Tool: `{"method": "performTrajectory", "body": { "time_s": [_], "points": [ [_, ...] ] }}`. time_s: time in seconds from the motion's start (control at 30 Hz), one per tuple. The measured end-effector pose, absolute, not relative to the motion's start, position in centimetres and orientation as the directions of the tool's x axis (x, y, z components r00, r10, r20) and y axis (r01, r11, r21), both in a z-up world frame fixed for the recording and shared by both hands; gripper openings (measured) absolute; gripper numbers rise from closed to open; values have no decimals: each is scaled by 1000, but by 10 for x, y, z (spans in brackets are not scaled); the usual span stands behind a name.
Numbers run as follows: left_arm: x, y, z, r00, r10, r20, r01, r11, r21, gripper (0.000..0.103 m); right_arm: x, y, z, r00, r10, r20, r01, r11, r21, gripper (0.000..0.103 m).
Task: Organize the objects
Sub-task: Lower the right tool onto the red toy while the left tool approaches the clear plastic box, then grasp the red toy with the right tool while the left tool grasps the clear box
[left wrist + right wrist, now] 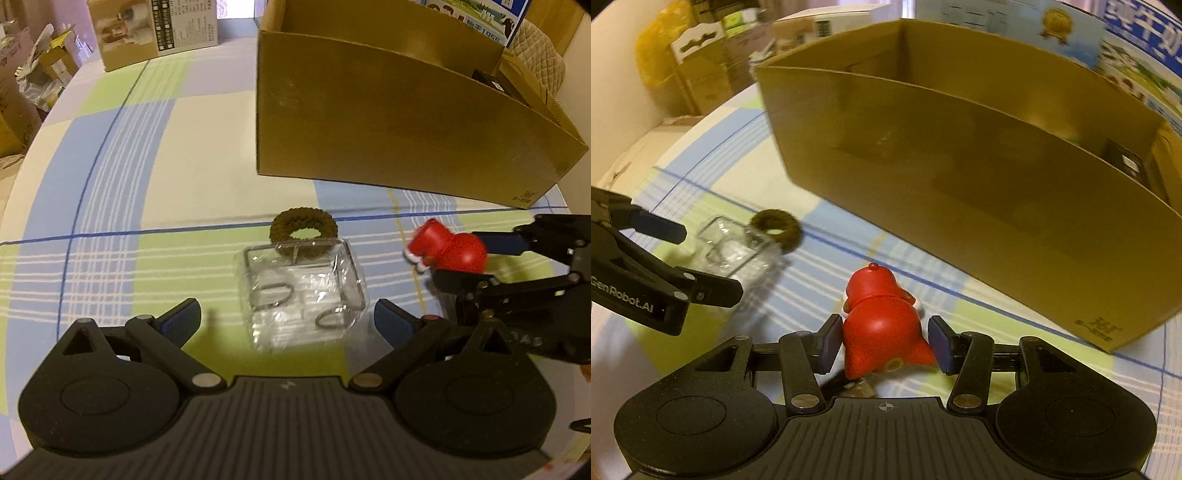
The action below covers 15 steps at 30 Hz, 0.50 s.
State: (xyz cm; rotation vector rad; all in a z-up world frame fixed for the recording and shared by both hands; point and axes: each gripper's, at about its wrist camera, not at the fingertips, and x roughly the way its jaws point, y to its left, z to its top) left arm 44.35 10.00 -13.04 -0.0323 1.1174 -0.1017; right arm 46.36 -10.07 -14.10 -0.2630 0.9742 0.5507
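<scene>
One red figurine (882,325), one clear box (301,291), one hair tie (303,230), one carton (388,122).

My table wears a checked cloth (155,155) of pale blue, green and cream squares crossed by thin dark blue lines. On it a big open cardboard box (388,122) stands at the far side, and nearer me a clear plastic box (303,291) lies just in front of a brown fuzzy hair ring (303,230). A smaller printed carton (155,33) stands at the table's far left edge.
</scene>
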Motion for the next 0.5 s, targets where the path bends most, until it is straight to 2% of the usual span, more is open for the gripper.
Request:
{"method": "performTrajectory", "body": {
  "time_s": [0.23, 0.5],
  "points": [
    [458, 90, -143, 429, -80, -900, 79, 996, -50, 95, 466, -111, -140, 442, 329, -834, -527, 848, 55, 48],
    [465, 87, -149, 436, -67, -897, 80, 996, -35, 73, 469, -106, -142, 445, 312, -840, -522, 852, 41, 48]
  ]
}}
